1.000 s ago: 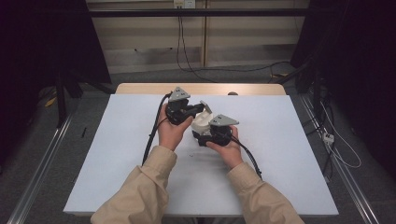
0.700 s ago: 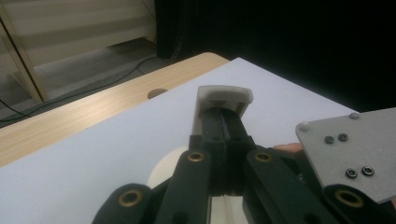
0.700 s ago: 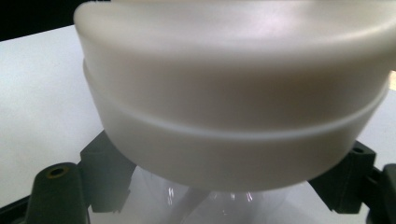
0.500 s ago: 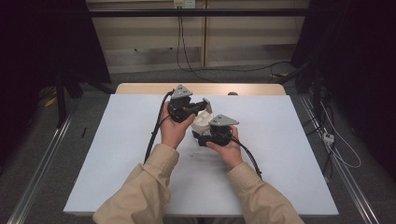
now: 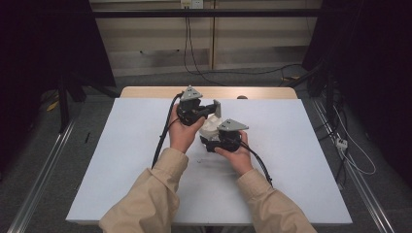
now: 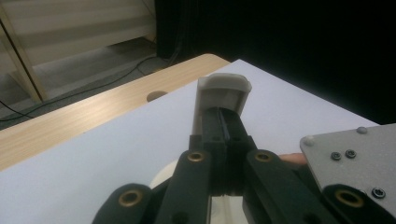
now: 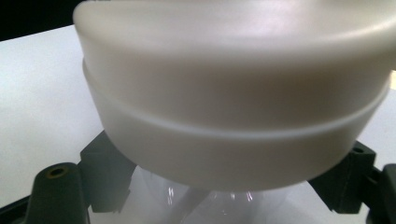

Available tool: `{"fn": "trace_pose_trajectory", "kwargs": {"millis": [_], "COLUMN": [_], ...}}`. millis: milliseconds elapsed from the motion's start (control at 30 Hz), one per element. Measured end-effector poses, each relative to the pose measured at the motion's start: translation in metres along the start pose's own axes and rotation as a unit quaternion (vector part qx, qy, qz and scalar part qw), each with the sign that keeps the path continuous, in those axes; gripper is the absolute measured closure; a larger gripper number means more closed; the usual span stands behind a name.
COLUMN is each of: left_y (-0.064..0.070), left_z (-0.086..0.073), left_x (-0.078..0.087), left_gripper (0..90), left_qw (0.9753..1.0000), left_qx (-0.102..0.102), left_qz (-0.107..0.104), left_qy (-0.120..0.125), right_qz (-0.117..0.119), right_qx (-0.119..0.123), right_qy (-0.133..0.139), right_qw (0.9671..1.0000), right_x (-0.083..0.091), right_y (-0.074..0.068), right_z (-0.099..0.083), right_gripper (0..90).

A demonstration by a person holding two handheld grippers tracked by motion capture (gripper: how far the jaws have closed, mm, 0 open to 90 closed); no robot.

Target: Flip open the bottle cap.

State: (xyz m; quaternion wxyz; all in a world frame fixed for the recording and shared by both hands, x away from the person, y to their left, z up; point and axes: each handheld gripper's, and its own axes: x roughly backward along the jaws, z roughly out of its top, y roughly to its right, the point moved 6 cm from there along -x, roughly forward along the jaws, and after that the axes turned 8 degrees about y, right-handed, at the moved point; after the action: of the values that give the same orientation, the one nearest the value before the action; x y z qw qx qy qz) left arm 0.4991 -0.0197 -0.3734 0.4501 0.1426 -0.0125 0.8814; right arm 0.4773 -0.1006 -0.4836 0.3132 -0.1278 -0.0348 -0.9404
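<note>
Near the table's middle, the right gripper (image 5: 214, 141) stays clamped under the white bottle's (image 5: 210, 127) wide cap. The left gripper (image 5: 212, 109), jaws clenched on the cap's flip lid (image 6: 223, 90), has lifted it slightly higher and farther, so opening seems underway.

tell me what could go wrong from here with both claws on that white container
1. The left claw pinches just a thin white flap at its tips; the flap may slip out or bend if pulled harder.
2. The right claw sits around the clear part below the wide white cap, a smooth surface that could twist or slide in the grip.
3. The white container is held above the table; if either grip fails it could drop.
</note>
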Motion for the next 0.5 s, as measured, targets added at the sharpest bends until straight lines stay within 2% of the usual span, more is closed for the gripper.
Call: {"fn": "trace_pose_trajectory", "kwargs": {"millis": [500], "left_y": [-0.0007], "left_z": [0.0013], "left_x": [-0.006], "left_gripper": [90.0], "left_qw": [1.0], "left_qx": [0.001], "left_qz": [0.003], "left_qy": [0.001], "right_qz": [0.0], "right_qx": [0.0], "right_qy": [-0.001], "right_qw": [1.0], "right_x": [0.0], "right_y": [0.0001], "right_z": [-0.0001], "right_gripper": [18.9]}}
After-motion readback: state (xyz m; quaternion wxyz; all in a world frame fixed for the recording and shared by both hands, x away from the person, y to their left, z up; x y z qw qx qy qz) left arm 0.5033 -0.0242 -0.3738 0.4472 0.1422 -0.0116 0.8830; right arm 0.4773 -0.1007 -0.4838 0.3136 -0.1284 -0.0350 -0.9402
